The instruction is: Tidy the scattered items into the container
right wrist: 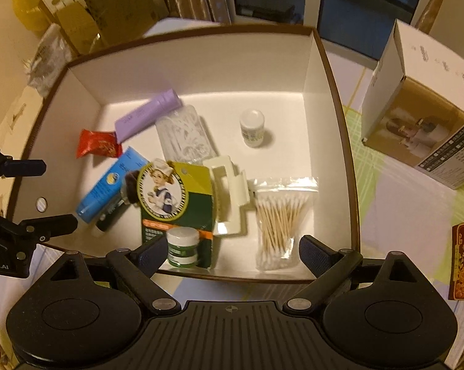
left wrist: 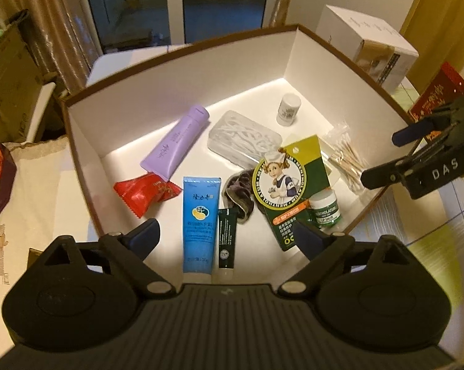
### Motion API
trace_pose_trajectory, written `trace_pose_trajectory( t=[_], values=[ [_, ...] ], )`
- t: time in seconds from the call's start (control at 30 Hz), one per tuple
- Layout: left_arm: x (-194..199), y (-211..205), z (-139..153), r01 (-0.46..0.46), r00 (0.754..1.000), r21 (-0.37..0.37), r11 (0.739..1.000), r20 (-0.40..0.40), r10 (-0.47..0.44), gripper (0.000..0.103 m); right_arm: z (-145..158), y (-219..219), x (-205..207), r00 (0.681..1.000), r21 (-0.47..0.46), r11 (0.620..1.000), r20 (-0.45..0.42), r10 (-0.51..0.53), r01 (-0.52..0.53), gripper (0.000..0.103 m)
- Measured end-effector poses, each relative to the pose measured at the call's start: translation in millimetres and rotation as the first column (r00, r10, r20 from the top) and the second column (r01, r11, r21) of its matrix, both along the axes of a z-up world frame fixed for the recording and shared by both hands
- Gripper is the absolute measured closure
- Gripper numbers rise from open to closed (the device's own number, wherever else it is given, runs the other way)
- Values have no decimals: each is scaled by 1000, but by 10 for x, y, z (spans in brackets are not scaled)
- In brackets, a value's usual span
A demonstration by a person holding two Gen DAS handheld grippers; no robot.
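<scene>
The scattered items are already down in the container (right wrist: pixel 333 98), a white-walled box with a brown rim standing on the counter (right wrist: pixel 395 203), and from here they look like light toiletries that would take little force to lift. The blue tube (left wrist: pixel 201 222) and the purple tube (left wrist: pixel 178 141) are soft and would dent, so I would pinch them across the flat crimped end or the cap. The lip-balm card (right wrist: pixel 178 197) is stiff and thin, with its little green jar (right wrist: pixel 182 245) at the near end; an edge grip on the card seems safest. The bag of cotton swabs (right wrist: pixel 279 215) is slippery film and would sag, best taken near its sealed top. The clear ridged case (left wrist: pixel 244 140) is hard and probably slick, the small white bottle (right wrist: pixel 253 127) stands upright and could tip, and the red wrapper (left wrist: pixel 145 192) and dark scrunchie (left wrist: pixel 239 195) will simply crush. A cream hair claw (right wrist: pixel 227 194) shows in the right view only. The left gripper (left wrist: pixel 225 237) hovers over the near wall with its fingers spread and nothing between them; the right gripper (right wrist: pixel 232 254) hangs likewise, fingers apart and empty. A white carton (right wrist: pixel 417 114) stands outside, beyond the right wall.
</scene>
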State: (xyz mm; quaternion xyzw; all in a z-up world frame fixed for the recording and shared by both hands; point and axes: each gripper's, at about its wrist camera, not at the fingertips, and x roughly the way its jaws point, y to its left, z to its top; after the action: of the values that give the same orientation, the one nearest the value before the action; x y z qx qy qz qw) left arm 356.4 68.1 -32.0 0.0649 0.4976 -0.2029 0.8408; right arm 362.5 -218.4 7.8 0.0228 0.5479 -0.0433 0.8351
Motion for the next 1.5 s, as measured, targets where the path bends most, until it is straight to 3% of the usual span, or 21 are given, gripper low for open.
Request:
trace_pose_trajectory(
  t=[0.27,0.47,0.83,1.5],
  values=[
    [-305,-17,300,-45,994,-25,999,101,47,5,256,166,-350,982,9,1000,188,-15,14,6],
    [-605,-32,472,-64,987,-43,997,147,70,4,380,286,-639,966,-15,998,252,-53,58,6],
    [-1107,5,613,-131,976,-54,990,168,138,3,465,480,-1157,958,-3,998,281,-66,70,6],
    [-1856,-82,823,-235,931,-70,970,269,245,1,608,726,-1803,951,-32,999,308,3,7,6]
  ],
)
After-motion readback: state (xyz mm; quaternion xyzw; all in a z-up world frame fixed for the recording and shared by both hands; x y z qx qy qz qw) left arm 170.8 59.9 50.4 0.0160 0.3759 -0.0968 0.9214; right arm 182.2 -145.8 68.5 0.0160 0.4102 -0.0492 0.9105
